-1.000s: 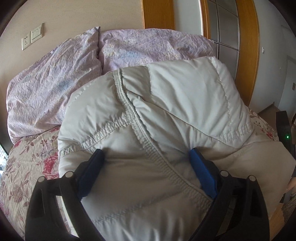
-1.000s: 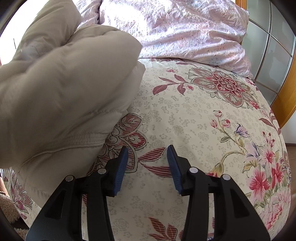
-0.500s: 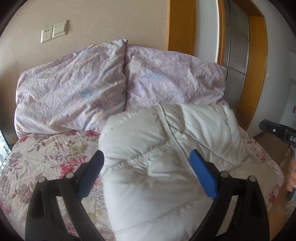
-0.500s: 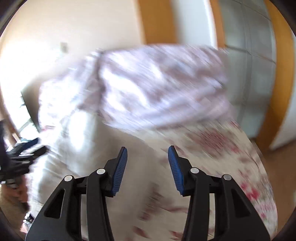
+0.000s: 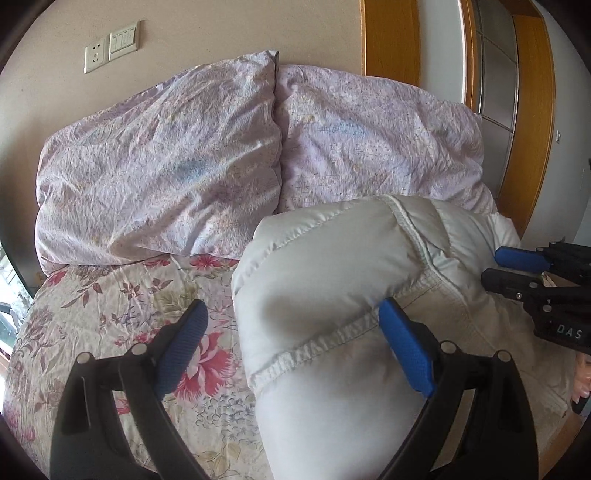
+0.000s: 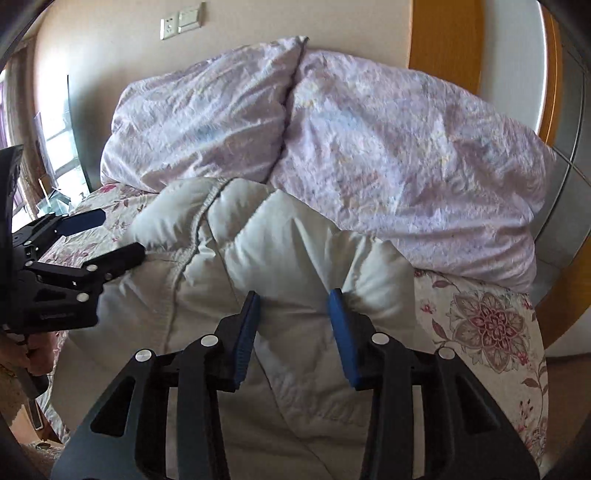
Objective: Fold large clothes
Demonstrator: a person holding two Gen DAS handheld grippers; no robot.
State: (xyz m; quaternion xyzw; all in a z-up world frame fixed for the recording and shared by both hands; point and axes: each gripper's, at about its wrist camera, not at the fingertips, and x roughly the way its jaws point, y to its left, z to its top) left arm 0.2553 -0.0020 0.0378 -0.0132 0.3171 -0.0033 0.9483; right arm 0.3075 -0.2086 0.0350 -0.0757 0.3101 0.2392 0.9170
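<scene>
The puffy off-white quilted down jacket (image 5: 332, 295) lies bunched on the bed with the floral cream-and-red cover (image 5: 110, 302), on its right half, with its far end against the pillows. In the left wrist view the left gripper (image 5: 291, 347) stands wide open low over the bed: its right blue pad rests against a stitched seam of the jacket, while its left pad hangs apart from the jacket, over the bare floral cover. Nothing is clamped between them.

In the right wrist view the right gripper (image 6: 295, 325) sits at the near right part of the jacket, and a padded fold of it bulges up between the two blue pads. Its jaws have just been closing, and both pads now touch the fabric on either side of that fold, pinching it.

Each gripper shows at the edge of the other's view: the right gripper at the far right, by the jacket's right end, and the left gripper (image 6: 107, 240) at the left, its tip on the jacket's left edge.

Two wrinkled pale lilac pillows (image 5: 166, 166) lean side by side against the beige wall (image 5: 221, 33) just beyond the jacket. A white socket and switch plate (image 5: 110, 46) sits on the wall above them, and an orange wooden door frame (image 5: 391, 37) stands to the right.
</scene>
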